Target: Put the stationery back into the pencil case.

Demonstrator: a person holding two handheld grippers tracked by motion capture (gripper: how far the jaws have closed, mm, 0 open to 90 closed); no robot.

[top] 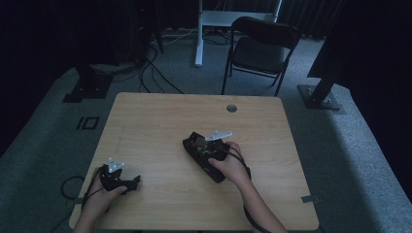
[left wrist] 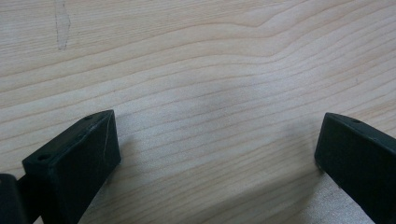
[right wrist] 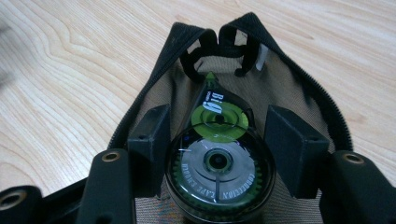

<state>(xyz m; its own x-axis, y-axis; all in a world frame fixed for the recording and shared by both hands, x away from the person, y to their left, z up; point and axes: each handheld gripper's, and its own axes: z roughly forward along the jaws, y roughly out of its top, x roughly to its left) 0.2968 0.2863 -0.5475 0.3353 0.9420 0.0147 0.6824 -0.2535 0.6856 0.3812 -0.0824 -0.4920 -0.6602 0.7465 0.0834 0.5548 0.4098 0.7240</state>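
Looking along the right gripper (right wrist: 219, 140) in its own view: a round correction tape dispenser (right wrist: 218, 161) sits between the jaws, clear casing, green wheel, nose pointing away. Left pad touches its side; a slim gap shows on the right, so a firm clamp cannot be confirmed. Beneath and beyond it lies an open black mesh pouch (right wrist: 299, 79), zipper edges spread. High view gives the right gripper (top: 197, 143) mid-worktop (top: 160, 116), dispenser and pouch too dark to separate there. Left gripper (left wrist: 217, 149) has jaws wide apart, bare wood between; high view places it (top: 136, 180) near the front left edge.
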